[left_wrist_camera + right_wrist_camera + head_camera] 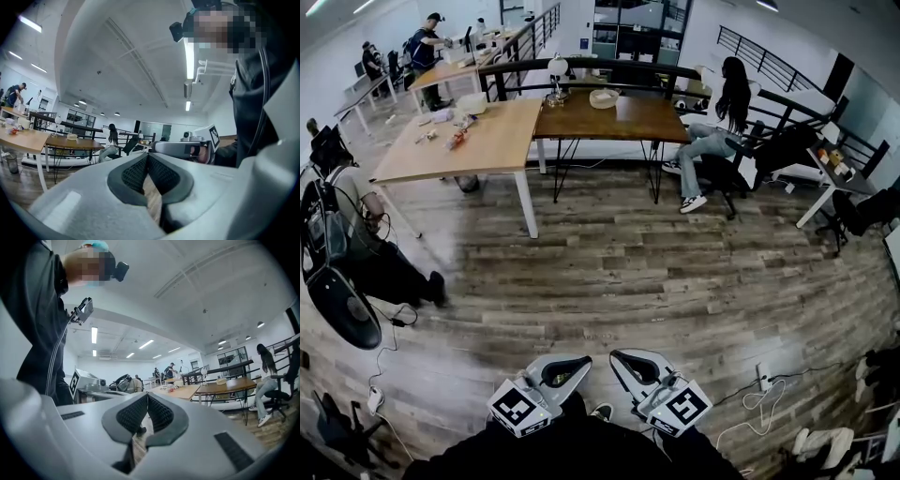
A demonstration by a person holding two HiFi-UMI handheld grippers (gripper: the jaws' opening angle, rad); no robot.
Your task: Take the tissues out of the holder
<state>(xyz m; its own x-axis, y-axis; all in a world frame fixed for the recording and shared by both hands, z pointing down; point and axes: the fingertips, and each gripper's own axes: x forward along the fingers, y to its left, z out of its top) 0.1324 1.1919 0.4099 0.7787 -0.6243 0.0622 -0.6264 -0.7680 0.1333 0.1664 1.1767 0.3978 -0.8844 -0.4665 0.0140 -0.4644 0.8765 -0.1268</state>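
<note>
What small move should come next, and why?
Probably step forward toward the tables: the left gripper and right gripper are both shut on nothing, with a wide stretch of floor between them and the tables.

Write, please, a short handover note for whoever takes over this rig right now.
Left hand-held gripper: jaws together, empty, held level by the body.
Right hand-held gripper: jaws together, empty, level.
Job's things: no tissue holder can be made out; small items on the light wooden table and dark table across the floor are too small to tell.
Done: nothing yet.
Left: find the holder, take the tissues out.
</note>
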